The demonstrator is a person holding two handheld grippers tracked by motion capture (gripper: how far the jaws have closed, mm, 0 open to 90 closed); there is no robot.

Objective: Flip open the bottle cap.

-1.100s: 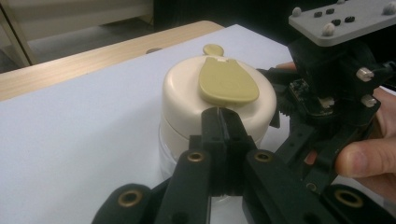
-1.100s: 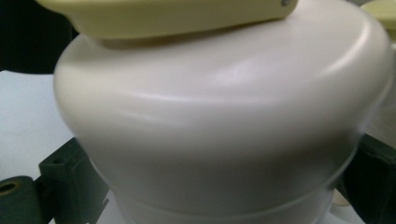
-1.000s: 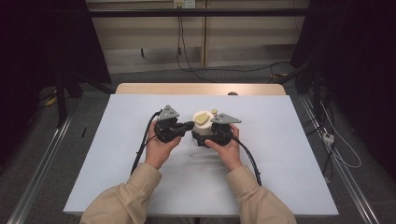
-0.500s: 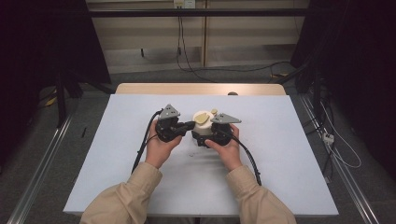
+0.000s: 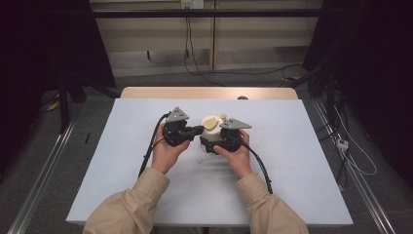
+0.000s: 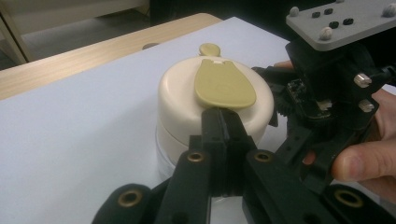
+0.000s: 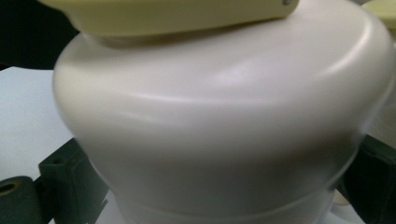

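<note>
A white-topped desk [image 5: 292,161] with a bare wooden strip along its far edge stands on a grey floor [image 5: 97,122]. Metal rails [image 5: 36,195] run along both sides. Cables [image 5: 229,73] trail beneath pale wall panels [image 5: 156,34]; dark curtains [image 5: 44,44] hang on both sides.

Both forearms in tan sleeves are reaching forward over the bench, hands close together. The left hand [image 5: 165,151] is gripping the black two-jaw left tool [image 6: 223,122], its jaws pressed flat together and pointing toward the right. The right hand [image 5: 237,157] is holding the black right tool [image 5: 212,145], its jaws spread wide.
</note>
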